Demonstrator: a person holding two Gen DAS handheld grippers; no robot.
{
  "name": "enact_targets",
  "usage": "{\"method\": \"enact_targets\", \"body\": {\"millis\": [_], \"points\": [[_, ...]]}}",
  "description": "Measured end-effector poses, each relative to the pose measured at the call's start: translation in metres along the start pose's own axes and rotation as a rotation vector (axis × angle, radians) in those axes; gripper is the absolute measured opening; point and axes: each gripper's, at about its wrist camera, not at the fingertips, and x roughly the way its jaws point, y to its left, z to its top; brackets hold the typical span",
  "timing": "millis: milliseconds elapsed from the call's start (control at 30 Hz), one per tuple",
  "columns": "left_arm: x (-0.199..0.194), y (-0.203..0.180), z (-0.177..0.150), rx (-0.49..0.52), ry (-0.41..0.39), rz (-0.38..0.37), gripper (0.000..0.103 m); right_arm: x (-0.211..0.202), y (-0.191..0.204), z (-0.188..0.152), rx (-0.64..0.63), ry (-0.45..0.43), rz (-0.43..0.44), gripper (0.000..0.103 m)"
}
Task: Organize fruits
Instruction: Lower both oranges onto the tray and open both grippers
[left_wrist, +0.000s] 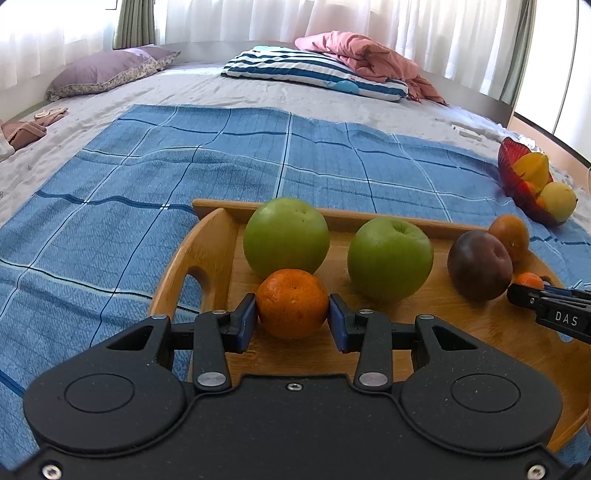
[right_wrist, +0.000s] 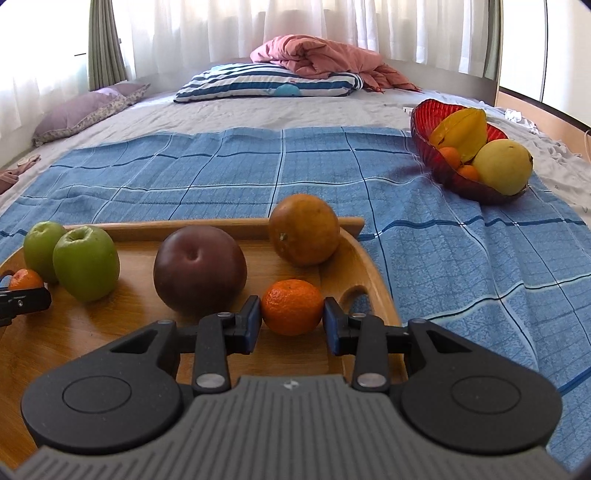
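Mandarins sat between both your grippers' pads: left gripper (left_wrist: 292, 313) clamped one mandarin (left_wrist: 292, 302) near the tray (left_wrist: 207, 236)'s left end, right gripper (right_wrist: 292, 316) another (right_wrist: 292, 306) at its right end, bowl (right_wrist: 424, 122) beyond.

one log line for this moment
left gripper: shut on mandarin | right gripper: shut on tangerine | tray

Left gripper (left_wrist: 292, 317) level, jaws clamped on mandarin (left_wrist: 292, 302); right gripper (right_wrist: 292, 320) likewise, own mandarin (right_wrist: 292, 306).
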Motion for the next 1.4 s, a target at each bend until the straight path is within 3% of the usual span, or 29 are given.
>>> {"method": "enact_targets", "body": {"millis": [200,533,733,967,1133,1400], "points": [[0.001,0.0,-0.001,0.0,0.001,0.0,0.039,0.0,0.001,-0.001,-0.015,-0.003,-0.005,0.041],[0.001,-0.001,-0.001,0.005,-0.01,0.018,0.04,0.0,-0.002,-0.001,0.003,-0.004,0.006,0.056],[-0.005,-0.003,-0.001,0.025,-0.022,0.03,0.054,-0.005,-0.003,-0.002,0.007,-0.018,0.015,0.066],[-0.022,-0.005,-0.007,0.033,-0.046,0.005,0.078,-0.018,-0.004,-0.006,0.001,-0.047,0.04,0.078],[-0.039,-0.008,-0.015,0.041,-0.068,-0.021,0.087,-0.031,-0.003,-0.012,-0.009,-0.066,0.051,0.085],[-0.066,-0.011,-0.034,0.048,-0.087,-0.045,0.094,-0.057,-0.005,-0.029,-0.006,-0.098,0.074,0.088]]}}
